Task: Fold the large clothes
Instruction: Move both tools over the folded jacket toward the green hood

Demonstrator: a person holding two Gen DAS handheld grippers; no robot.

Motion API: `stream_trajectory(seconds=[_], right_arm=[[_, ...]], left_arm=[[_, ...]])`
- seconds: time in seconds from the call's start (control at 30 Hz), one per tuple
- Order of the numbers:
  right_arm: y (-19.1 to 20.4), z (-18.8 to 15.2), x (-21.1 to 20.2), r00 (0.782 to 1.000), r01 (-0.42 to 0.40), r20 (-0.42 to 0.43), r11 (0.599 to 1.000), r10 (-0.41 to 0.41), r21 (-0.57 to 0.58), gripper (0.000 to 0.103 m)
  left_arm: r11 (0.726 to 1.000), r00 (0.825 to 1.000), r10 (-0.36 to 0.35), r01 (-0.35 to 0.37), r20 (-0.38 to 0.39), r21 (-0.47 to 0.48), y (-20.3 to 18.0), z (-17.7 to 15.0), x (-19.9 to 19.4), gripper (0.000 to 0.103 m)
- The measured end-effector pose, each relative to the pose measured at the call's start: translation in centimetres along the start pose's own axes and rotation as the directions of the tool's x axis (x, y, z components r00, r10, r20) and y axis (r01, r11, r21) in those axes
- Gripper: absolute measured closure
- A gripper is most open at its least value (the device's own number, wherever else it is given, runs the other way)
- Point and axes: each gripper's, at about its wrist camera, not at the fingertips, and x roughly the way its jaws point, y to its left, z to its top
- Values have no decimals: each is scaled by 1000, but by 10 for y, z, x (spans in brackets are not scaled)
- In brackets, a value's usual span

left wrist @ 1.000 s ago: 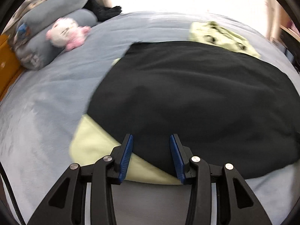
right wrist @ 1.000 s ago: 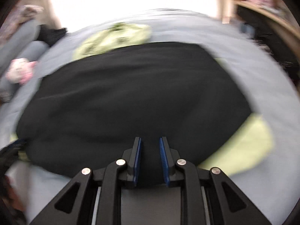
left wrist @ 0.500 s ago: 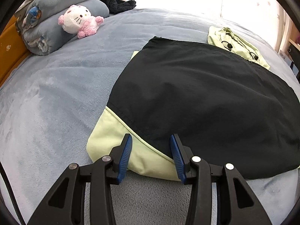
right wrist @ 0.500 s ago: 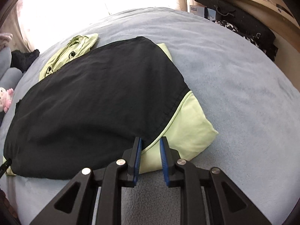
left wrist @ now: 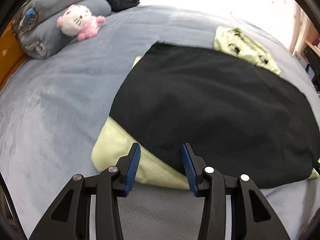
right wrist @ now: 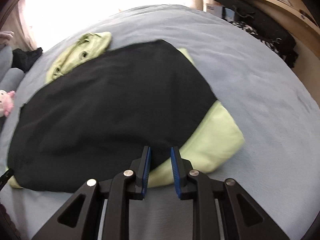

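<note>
The black and pale-green garment (left wrist: 210, 108) lies flat on the grey-blue bed cover (left wrist: 50, 110), spread across the middle of the bed, hood end far, hem near me.

My left claw (left wrist: 161, 160) hovers over the near left corner, jaws partly apart, nothing between the pads. My right claw (right wrist: 160, 164) hovers over the near right corner, jaws narrow but apart, also empty. Neither touches cloth as far as I can see.

Handling, my judgement: soft, light, limp fabric; no stiffness to carry a fold, so it will sag and drag between two pinch points. The black panel looks smooth, possibly slippery in the pads. It is probably doubled at the green corners (right wrist: 216, 136), so I would pinch there, one corner per claw, taking every layer.

Hard to make out:
- Both views are a little blurred; seams and layer count are unreadable.
- Sleeves not visible, likely tucked under the black panel.
- The crumpled green hood (left wrist: 244, 46) is partly covered by the black edge.
- Window glare washes out the far edge of the bed.
- A pink-and-white plush toy (left wrist: 80, 24) sits far left, well apart.
</note>
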Motion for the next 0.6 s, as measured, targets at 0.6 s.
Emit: stream_trajectory(seconds=[0.6], right_arm=[[52, 150, 53, 994, -92, 49, 993, 96, -76, 65]], left_arm=[[982, 998, -48, 39, 43, 182, -55, 151, 71, 53]])
